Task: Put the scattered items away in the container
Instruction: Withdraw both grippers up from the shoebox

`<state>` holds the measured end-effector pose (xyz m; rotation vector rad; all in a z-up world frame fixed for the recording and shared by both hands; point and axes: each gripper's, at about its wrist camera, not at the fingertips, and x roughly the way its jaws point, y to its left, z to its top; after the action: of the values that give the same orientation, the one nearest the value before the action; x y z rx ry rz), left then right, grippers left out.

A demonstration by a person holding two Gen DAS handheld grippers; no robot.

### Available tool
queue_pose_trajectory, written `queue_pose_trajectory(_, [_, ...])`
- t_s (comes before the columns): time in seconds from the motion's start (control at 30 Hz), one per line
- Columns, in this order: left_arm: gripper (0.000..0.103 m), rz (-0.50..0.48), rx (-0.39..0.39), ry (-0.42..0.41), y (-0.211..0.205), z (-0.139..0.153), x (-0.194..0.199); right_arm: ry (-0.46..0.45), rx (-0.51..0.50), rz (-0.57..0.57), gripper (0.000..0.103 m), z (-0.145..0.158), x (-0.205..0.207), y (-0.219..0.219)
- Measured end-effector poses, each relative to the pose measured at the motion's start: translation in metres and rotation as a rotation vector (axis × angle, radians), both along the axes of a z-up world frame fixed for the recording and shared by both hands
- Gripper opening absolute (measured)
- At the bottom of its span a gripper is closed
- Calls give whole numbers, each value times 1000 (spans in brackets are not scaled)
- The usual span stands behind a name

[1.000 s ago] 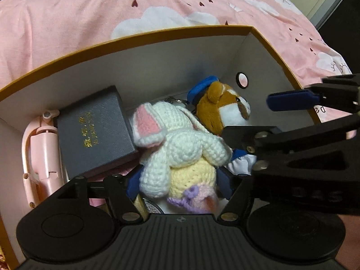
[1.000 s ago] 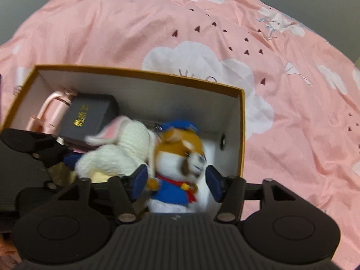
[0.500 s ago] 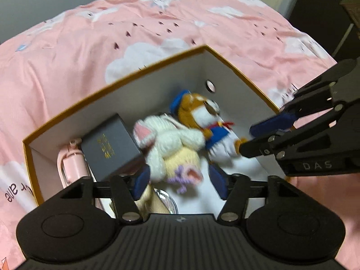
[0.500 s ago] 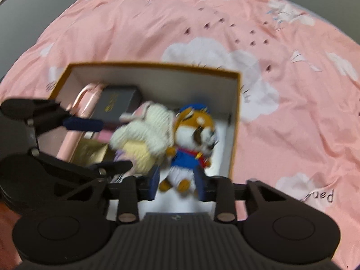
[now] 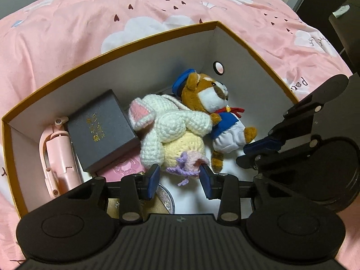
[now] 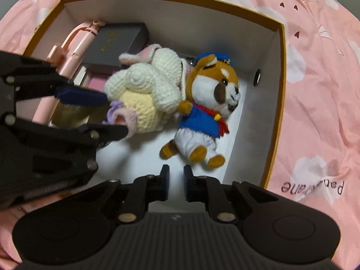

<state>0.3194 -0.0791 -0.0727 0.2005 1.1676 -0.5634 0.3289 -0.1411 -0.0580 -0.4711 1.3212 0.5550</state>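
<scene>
Crocheted bunny (image 5: pixel 173 132) and sailor dog plush (image 5: pixel 216 112) lying in cardboard box (image 5: pixel 139 42) (on pink bedspread (image 5: pixel 67 22)). Left gripper (image 5: pixel 180 180) fingers closing, half-spread, empty; right gripper (image 6: pixel 174 185) fingers nearly pressed together, pinching nothing.

You are looking at a pink bedspread (image 5: pixel 67 33) printed with white clouds and small dark hearts, covering the bed and lying rumpled; a dark object (image 5: pixel 344 22) is standing beyond its far right edge.

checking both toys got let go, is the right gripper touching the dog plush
Apart. The right wrist view shows the right gripper nearly shut on nothing, with bare white box floor between its fingertips and the dog plush.
</scene>
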Motion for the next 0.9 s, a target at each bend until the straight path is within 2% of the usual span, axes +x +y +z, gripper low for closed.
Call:
queue_pose_trajectory(0.1, [44, 30, -18, 0, 2, -2, 5, -36, 1, 8, 10, -2, 4, 2])
queue_pose_trajectory(0.23, [43, 66, -43, -4, 2, -4, 11, -129, -4, 23, 4, -1, 5, 4])
queue_pose_trajectory(0.4, [43, 83, -54, 6, 2, -6, 13, -118, 24, -2, 2, -2, 8, -1])
queue_pose_trajectory(0.67, [48, 87, -43, 19, 6, 2, 3, -105, 41, -3, 14, 13, -7, -7])
queue_pose_trajectory(0.73, [53, 91, -42, 14, 8, 7, -1, -98, 45, -11, 20, 17, -7, -10])
queue_pose_trajectory(0.9, [54, 102, -37, 2, 13, 21, -14, -120, 64, -18, 33, 29, -18, -13])
